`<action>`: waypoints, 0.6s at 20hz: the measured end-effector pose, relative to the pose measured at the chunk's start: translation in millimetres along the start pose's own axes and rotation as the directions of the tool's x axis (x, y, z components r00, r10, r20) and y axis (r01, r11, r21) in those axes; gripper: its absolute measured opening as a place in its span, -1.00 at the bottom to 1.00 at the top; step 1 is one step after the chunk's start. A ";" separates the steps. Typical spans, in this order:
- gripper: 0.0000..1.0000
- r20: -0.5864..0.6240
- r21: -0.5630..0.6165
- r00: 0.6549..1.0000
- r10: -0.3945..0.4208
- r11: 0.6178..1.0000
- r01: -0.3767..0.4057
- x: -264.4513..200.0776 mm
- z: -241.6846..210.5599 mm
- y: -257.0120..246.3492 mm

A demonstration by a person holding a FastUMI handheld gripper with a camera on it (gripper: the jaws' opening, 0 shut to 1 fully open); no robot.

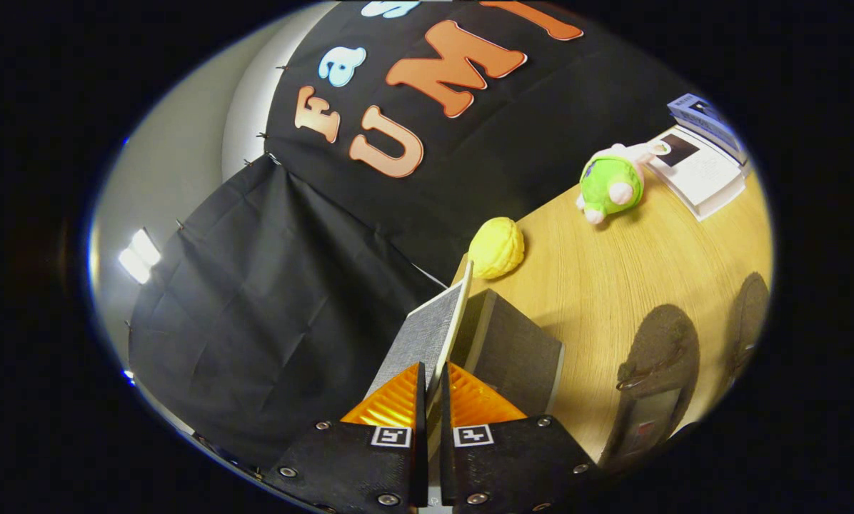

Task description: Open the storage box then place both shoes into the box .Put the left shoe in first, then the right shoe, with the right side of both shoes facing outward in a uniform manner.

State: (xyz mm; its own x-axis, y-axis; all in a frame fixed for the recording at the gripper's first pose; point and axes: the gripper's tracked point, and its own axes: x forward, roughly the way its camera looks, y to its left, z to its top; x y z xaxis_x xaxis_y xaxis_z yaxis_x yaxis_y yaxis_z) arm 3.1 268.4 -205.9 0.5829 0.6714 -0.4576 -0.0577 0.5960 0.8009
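A: Fingers?
B: Gripper [430, 389] nearly closed, the two orange fingers [391, 403] pinching the grey lid [430, 328] of the storage box [513, 350] on both faces. Only a thin slot between them, filled by the lid edge.
A: Lid state?
B: Lifted. It stands on edge, rising from the fingers toward the yellow ball [496, 247]. The dark box body sits just right of the lid, opening exposed.
A: Where's the box on the desk?
B: On the wooden desk [613, 271], at the edge that runs along the black booth cloth [270, 300]. The ball is just beyond it on the same edge.
A: Shoes?
B: Both out of the box. One dark shoe [655, 371] lies on the desk right of the box, near but apart, sole-side dark, laces visible. The second shoe [747, 321] is further right, partly cut off. Can't tell which is left or right.
A: Anything else?
B: Green plush toy [613, 182] toward the far edge, touching a stack of books [705, 153] at the far corner.
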 end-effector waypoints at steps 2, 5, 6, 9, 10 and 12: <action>-0.86 0.018 -0.022 1.000 0.020 1.000 -0.019 0.5 9.7 18.7; -0.86 0.044 -0.041 0.997 0.062 0.997 -0.060 0.2 26.0 49.8; -0.86 0.050 -0.045 0.996 0.079 0.996 -0.077 0.9 30.8 60.7; -0.86 0.063 -0.060 0.991 0.118 0.992 -0.114 8.2 41.1 95.1; -0.86 0.067 -0.057 0.989 0.129 0.990 -0.126 12.0 43.2 105.1; -0.85 0.071 -0.053 0.985 0.160 0.986 -0.156 20.8 45.4 126.5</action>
State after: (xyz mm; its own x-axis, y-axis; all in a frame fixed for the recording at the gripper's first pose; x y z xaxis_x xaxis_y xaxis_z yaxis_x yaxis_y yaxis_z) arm 44.7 337.8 -96.5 0.6219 0.7252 -0.2955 -0.1908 0.5062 0.8410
